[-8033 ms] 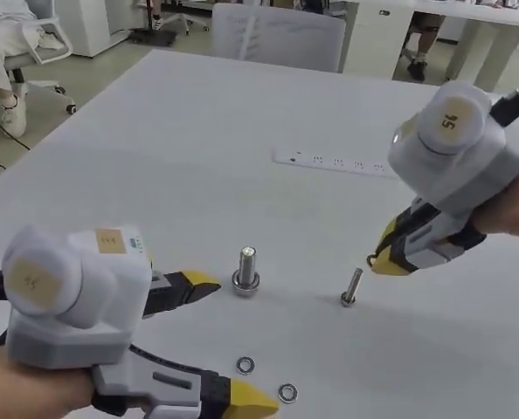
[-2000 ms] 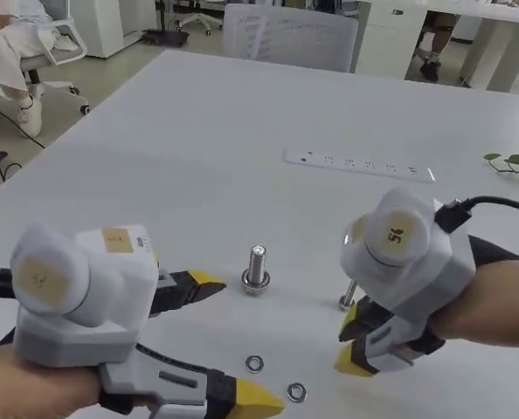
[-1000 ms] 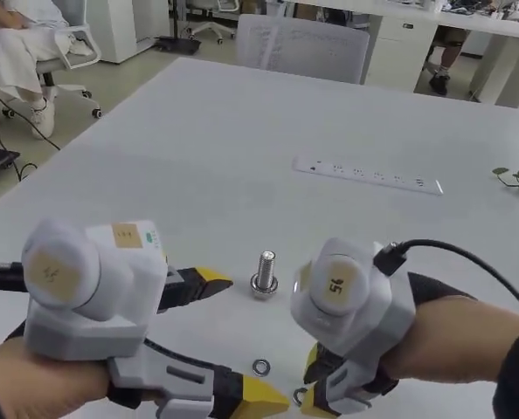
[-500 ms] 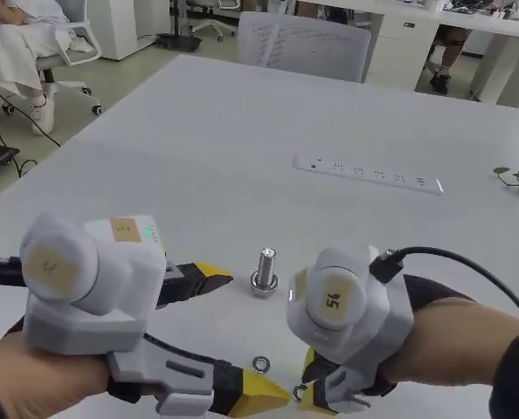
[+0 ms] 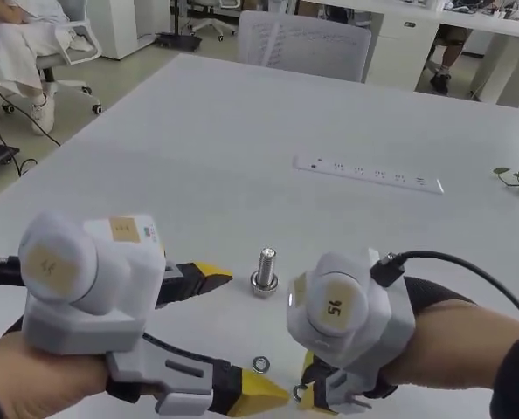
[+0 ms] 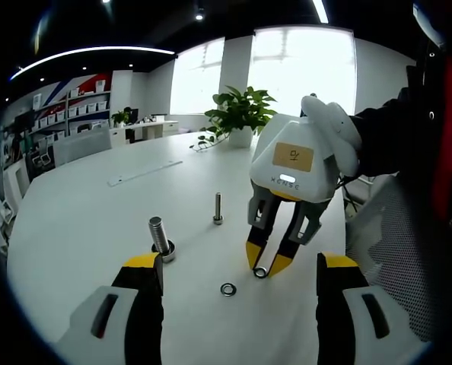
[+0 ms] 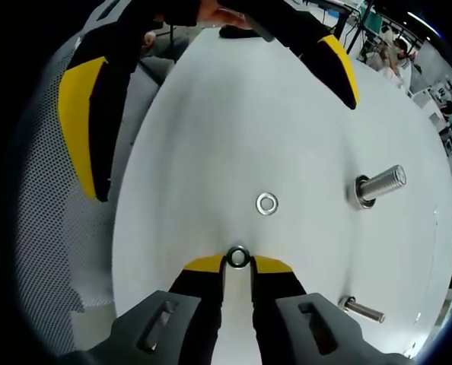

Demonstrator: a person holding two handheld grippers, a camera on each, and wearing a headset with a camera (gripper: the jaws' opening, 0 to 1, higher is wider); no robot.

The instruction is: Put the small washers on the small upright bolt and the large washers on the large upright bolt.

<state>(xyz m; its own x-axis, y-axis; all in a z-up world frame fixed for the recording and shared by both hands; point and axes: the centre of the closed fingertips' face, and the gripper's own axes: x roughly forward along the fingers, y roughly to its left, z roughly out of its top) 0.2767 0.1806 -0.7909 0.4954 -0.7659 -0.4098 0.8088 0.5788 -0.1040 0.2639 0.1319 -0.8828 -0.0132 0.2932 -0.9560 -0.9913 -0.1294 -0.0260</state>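
The right tool [image 7: 238, 263] has come down from beside the small bolt [image 7: 359, 309] to the near part of the desk [image 7: 211, 114]. Its jaws are narrow, pinching a washer [image 7: 237, 257] that rests on the desk. The other washer [image 7: 267, 203] lies just beyond it, near the large bolt [image 7: 378, 185]. The left tool [image 5: 240, 339] hovers with its jaws wide.

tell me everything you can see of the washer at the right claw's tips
The washer is a small silvery metal ring with a round hole, lying flat on the white table. The right claw pinches it between its yellow tips, one on each side. A second washer lies apart, just beyond.
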